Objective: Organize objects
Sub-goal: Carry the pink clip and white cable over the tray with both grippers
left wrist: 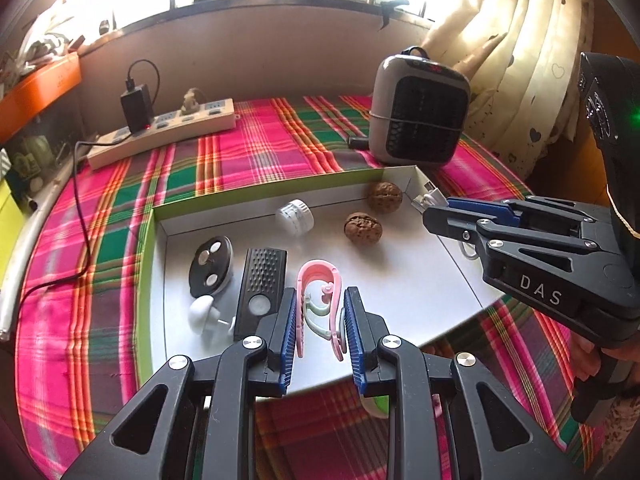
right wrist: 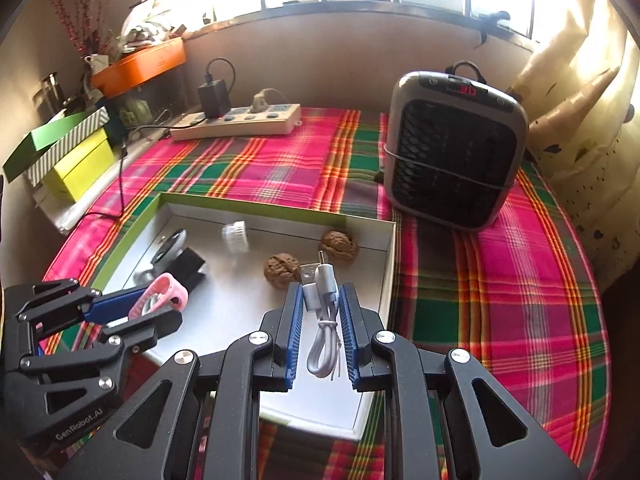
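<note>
Left tongs (left wrist: 320,322): blue pads either side of the pink plastic clip bundle (left wrist: 320,304), which has pale green clips nested inside. The pads look just about touching it; we can't tell whether they're clamped or only bracketing.

Right tongs (right wrist: 318,322): the coiled white USB cable (right wrist: 323,320) sits between the pads with a small gap on both sides, so we read them as apart. Cable plugs point forward, past the fingertips.

Both things are over the near end of the shallow white cardboard box with green rim (left wrist: 158,216).

Judgement: we're placing or picking at the box. To do it well, keep both tongs low over the box floor and move one at a time. Cable loop is floppy, so grip it mid-coil.

Ahead of the left tongs, to their left: black rectangular grater-like piece (left wrist: 262,280), white knob with pin (left wrist: 204,312), black round disc with metal studs (left wrist: 212,264). All close to the clip, easy to nudge.

Further ahead: white ribbed cap (left wrist: 295,216) and two brown walnuts (left wrist: 363,227). They're just ahead of the cable plugs and may roll.

Beyond the box on the plaid cloth (right wrist: 500,280): grey fan heater (right wrist: 456,148) and beige power strip (right wrist: 240,120) with black charger. Not in the way.
</note>
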Motion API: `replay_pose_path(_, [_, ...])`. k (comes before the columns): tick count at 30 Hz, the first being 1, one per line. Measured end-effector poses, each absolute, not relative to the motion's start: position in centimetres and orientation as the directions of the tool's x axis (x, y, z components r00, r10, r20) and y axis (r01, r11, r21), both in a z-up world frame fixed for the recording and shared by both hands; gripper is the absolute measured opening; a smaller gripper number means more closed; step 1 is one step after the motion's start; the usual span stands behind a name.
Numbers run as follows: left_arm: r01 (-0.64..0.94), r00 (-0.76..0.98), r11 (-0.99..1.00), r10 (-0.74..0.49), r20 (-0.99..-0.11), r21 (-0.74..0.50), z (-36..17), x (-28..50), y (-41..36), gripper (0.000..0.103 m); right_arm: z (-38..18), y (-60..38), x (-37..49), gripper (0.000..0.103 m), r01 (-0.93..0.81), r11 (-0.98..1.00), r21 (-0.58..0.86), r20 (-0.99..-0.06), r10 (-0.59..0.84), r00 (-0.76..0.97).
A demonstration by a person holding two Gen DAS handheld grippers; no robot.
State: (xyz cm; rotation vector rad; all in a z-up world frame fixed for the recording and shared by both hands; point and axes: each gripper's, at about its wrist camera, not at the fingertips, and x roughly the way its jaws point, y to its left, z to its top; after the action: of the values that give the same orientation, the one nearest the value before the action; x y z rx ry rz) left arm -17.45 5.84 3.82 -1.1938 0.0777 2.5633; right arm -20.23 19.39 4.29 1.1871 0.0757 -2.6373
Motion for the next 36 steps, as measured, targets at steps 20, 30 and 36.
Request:
replay_pose_path(20, [-0.321,-0.572,-0.945,0.251,-0.781,-0.068,2.3,-19.7,7.2,0.021,2.0,19.2,-22.8,0.020,0.237,-0.971,0.036,-0.787,-0.173,-0.592])
replay_pose_path(30, [-0.317,-0.564,-0.946,0.242,-0.789,-0.063,1.8,-20.1,7.3,0.021,1.7,19.1,-23.2,0.020,0.242,-0.970,0.027,-0.790,-0.169,-0.590])
replay_pose_path(36, [-0.314,-0.558,-0.948,0.235,-0.796,-0.060,1.6,-20.3,7.4,0.021,1.5,18.8,-23.2,0.020,0.250,-0.968,0.017,-0.791,-0.166,-0.588])
